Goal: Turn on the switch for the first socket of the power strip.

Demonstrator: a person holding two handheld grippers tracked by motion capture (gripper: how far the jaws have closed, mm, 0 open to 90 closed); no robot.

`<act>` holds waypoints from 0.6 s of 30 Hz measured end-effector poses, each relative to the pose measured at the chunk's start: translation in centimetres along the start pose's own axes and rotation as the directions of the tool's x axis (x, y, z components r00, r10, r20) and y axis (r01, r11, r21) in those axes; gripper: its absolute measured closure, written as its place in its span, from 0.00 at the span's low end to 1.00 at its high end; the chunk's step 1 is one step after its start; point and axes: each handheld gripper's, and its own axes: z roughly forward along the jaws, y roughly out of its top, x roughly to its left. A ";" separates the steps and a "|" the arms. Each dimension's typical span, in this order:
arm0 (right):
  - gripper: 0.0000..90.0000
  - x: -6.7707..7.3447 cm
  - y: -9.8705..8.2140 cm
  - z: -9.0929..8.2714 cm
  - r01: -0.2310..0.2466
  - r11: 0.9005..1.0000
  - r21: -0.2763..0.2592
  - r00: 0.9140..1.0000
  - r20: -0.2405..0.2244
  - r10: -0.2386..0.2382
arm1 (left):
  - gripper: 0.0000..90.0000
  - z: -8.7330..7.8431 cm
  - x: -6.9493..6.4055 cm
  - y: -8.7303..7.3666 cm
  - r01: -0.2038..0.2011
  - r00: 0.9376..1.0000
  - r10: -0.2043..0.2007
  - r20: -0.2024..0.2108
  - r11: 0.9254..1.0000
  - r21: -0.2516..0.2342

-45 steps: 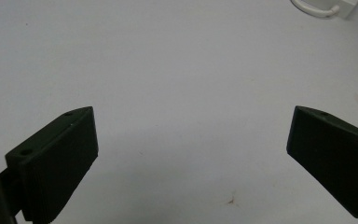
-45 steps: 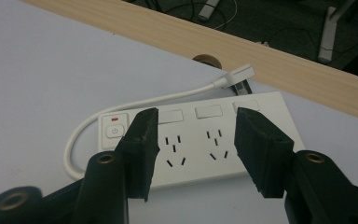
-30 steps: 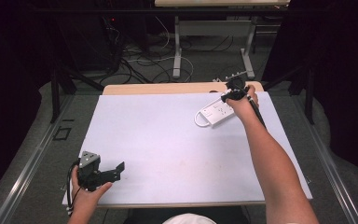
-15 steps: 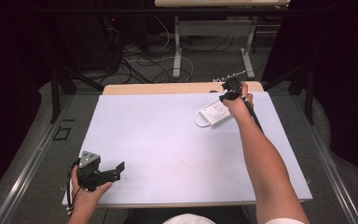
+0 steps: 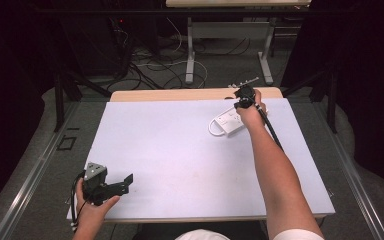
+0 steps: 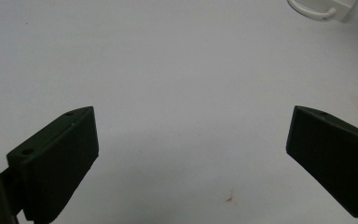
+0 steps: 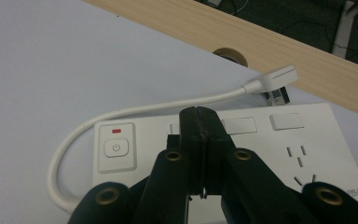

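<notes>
Idle left hand, right hand over the power strip

The left gripper (image 5: 111, 184) rests near the table's (image 5: 180, 150) front-left corner, jaws spread wide, empty. Far right, the right gripper (image 7: 200, 122), jaws pressed together holding nothing, hovers directly over the white power strip (image 7: 242, 154), whose long axis runs crosswise.

The high view looks down from six o'clock, both gripper views ride close, sharing the power strip (image 5: 228, 121) at one o'clock

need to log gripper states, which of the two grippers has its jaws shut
The right gripper, over the white power strip, has its jaws pressed together. The left gripper near the table's front edge holds its jaws wide apart.
</notes>
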 end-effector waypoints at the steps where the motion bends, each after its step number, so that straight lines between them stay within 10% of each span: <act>1: 1.00 0.0 0.0 0.1 0.000 1.000 0.003 1.000 -0.002 0.000 | 0.02 0.0 0.0 0.0 0.001 1.000 -0.001 0.002 1.000 -0.001; 18: 1.00 0.1 -0.4 2.2 -0.010 0.999 0.037 1.000 -0.028 0.011 | 0.02 0.0 -0.1 0.0 0.006 1.000 -0.006 0.009 1.000 0.002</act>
